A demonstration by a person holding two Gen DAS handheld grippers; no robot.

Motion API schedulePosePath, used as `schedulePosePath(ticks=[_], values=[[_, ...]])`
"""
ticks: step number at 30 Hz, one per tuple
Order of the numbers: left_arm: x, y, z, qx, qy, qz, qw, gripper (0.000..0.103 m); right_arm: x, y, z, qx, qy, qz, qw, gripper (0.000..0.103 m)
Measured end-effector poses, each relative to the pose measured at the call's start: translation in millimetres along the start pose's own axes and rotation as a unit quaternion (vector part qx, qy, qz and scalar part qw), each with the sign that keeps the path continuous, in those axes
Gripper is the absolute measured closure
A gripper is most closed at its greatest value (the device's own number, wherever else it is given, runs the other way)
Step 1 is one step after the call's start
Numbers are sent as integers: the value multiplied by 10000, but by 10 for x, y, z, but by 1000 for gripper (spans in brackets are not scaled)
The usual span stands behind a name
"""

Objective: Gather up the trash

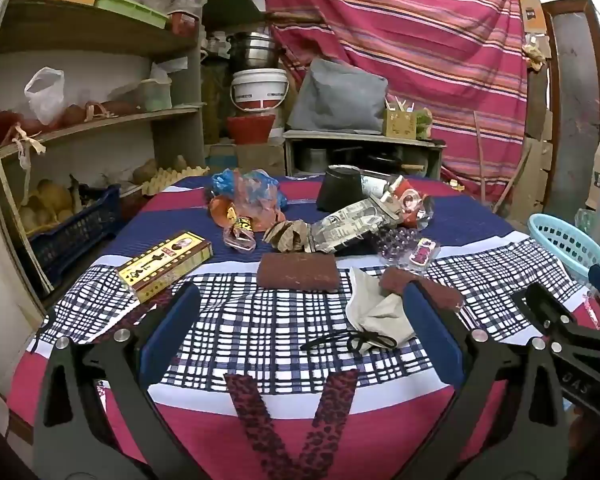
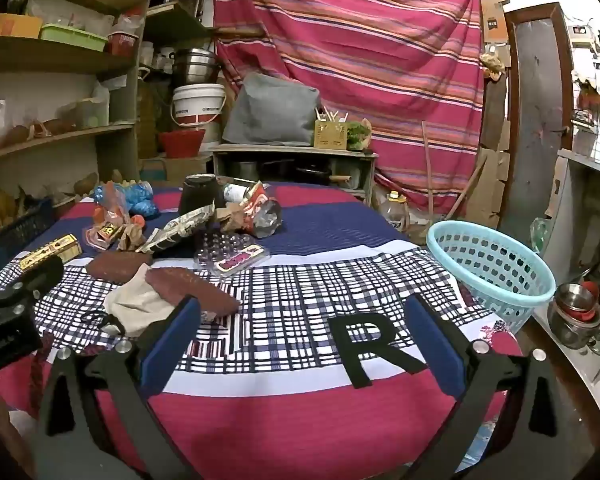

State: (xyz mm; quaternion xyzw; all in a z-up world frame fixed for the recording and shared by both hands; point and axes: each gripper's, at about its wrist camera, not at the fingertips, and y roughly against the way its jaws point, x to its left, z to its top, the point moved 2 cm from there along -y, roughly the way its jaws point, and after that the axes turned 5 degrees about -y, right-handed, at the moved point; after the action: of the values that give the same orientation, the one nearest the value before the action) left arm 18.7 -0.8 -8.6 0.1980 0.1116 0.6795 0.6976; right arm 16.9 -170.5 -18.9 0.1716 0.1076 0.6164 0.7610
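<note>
Trash lies scattered on the cloth-covered table (image 1: 260, 332): a yellow box (image 1: 166, 266), two brown sponges (image 1: 298, 271), a white cloth mask (image 1: 374, 312), crumpled paper (image 1: 290, 236), a printed wrapper (image 1: 350, 228), plastic bags (image 1: 248, 192), a clear blister tray (image 1: 404, 242) and an upturned black cup (image 1: 340, 188). My left gripper (image 1: 300, 312) is open and empty above the near table, with the mask by its right finger. My right gripper (image 2: 300, 320) is open and empty. A light-blue basket (image 2: 490, 268) stands at the table's right edge.
Wooden shelves (image 1: 92, 120) with bags and boxes stand on the left. A low cabinet (image 1: 364, 148) with a grey bag and buckets sits behind the table. A striped red cloth (image 1: 400, 40) hangs at the back. Steel pots (image 2: 576, 312) stand at far right.
</note>
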Motion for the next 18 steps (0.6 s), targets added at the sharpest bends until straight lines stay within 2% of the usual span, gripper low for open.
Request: schedulePosePath(ticks=[7,18], values=[[111,89,-20,-48,171,-3,9998,5,-17,8,9,-28,-29,21,10000,4],[144,108,-37,-84,181,5,9998,5,-19,8,8,-27,-32,22,10000,4]])
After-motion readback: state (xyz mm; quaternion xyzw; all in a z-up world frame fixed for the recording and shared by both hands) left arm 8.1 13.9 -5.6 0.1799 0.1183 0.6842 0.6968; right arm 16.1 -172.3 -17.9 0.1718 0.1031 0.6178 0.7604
